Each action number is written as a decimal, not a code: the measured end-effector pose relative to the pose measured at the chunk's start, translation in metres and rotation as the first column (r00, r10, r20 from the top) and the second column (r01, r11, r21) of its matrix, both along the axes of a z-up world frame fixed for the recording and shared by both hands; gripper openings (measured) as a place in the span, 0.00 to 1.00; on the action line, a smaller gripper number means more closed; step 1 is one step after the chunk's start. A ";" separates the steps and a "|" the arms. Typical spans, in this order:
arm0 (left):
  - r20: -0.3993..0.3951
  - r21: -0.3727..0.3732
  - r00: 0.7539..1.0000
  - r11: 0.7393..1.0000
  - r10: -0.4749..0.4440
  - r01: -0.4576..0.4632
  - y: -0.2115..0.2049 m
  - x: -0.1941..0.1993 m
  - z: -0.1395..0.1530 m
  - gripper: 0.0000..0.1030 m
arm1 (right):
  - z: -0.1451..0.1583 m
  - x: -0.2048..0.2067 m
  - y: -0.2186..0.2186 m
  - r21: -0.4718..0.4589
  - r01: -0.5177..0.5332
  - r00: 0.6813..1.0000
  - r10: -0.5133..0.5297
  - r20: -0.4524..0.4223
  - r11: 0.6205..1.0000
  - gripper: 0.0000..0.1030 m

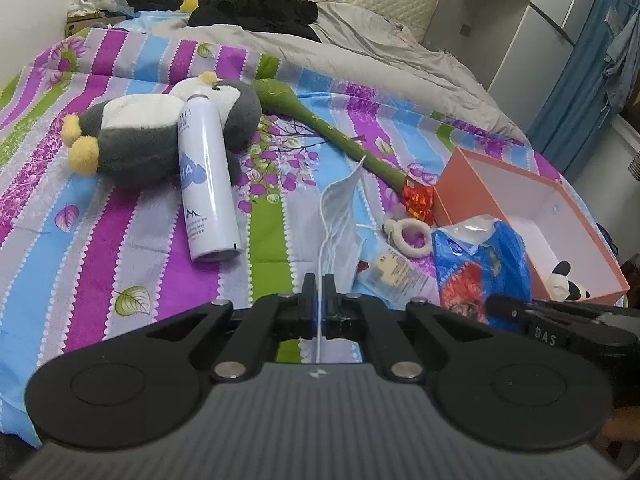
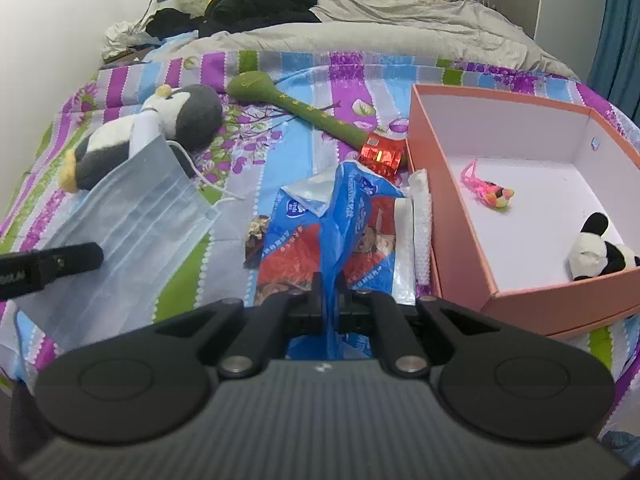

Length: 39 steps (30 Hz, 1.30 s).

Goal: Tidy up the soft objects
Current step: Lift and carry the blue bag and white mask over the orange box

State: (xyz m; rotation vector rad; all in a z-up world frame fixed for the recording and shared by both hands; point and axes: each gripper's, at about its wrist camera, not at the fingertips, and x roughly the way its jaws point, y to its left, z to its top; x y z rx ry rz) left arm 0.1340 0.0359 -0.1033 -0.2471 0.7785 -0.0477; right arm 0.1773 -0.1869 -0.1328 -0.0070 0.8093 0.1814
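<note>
Left gripper clenched on the face mask's thin ear loop only; loop could slip or snag. Right gripper pinches the blue plastic bag, near the pink box on the right; film may tear, contents spill. Bag contents and gripper pads hard to make out.

bed sheet: stripes of purple, blue, green and grey, with white dotted lines, purple flowers and green leaves
blanket: plain grey
clothes: black
penguin toy: grey and white, yellow feet
spray can: white with blue marks
face mask: light blue, white strings
long soft toy: green with small gold marks, shiny red end
plastic bag: blue, red and white
box: orange-pink outside, white inside
panda toy: black and white
small toy in box: pink and yellow
</note>
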 end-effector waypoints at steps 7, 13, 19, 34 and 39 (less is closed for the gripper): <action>-0.015 -0.006 1.000 1.000 0.008 -0.008 -0.006 0.004 0.014 0.02 | 0.015 -0.005 -0.005 0.020 -0.015 1.000 0.015 0.002 1.000 0.06; -0.017 -0.012 0.999 0.999 -0.038 0.038 -0.029 0.014 0.034 0.02 | 0.042 -0.003 -0.016 0.054 -0.011 0.998 0.007 0.056 0.998 0.06; 0.052 0.006 0.995 0.996 -0.087 0.087 -0.066 0.026 0.071 0.02 | 0.075 -0.001 -0.041 0.081 0.004 0.991 -0.015 0.132 0.997 0.06; 0.173 0.017 0.957 0.972 -0.233 0.234 -0.185 0.088 0.142 0.02 | 0.123 0.026 -0.141 0.081 0.139 0.955 -0.155 0.253 0.987 0.07; 0.120 0.042 0.944 0.951 -0.309 0.306 -0.236 0.120 0.124 0.03 | 0.107 0.049 -0.174 0.073 0.187 0.963 -0.197 0.185 0.980 0.07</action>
